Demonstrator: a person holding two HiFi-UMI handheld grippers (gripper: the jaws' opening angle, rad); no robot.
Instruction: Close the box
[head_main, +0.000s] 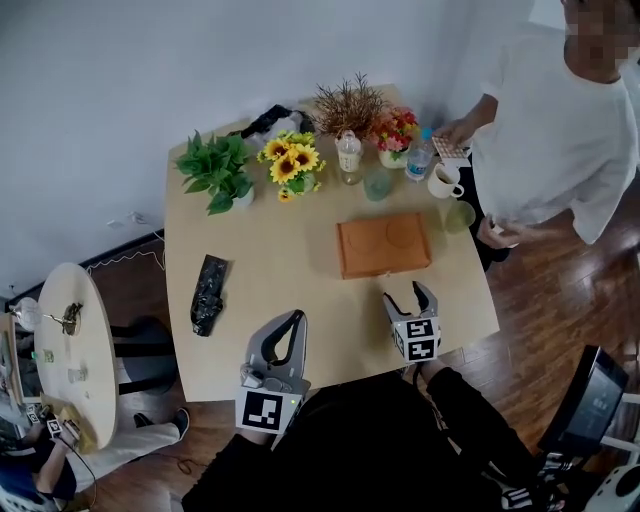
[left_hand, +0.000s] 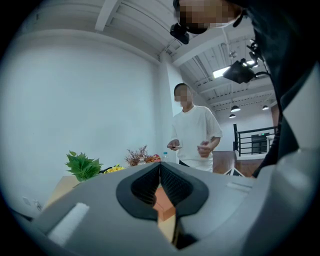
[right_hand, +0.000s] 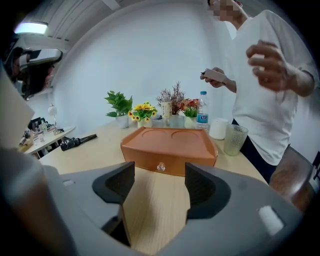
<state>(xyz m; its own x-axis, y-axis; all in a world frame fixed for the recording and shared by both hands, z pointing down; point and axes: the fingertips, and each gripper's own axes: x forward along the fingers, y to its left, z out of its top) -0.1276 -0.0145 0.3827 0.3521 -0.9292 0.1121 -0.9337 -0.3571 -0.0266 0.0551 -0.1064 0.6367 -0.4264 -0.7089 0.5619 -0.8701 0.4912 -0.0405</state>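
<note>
Head view: box (head_main: 384, 244) seen closed on desk (head_main: 260, 290), just ahead of right gripper (head_main: 410, 296), untouched. Left gripper view: fingers (left_hand: 176, 186) pressed together, empty; box mostly hidden behind them. Right gripper view: fingers spread wide, empty, box just beyond.

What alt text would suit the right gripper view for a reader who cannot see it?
The right tool hangs over the wooden table with its jaws wide apart and empty, aimed at the closed orange box just ahead. Behind it stand plants, a bottle and a glass; a person in white stands at right.
</note>
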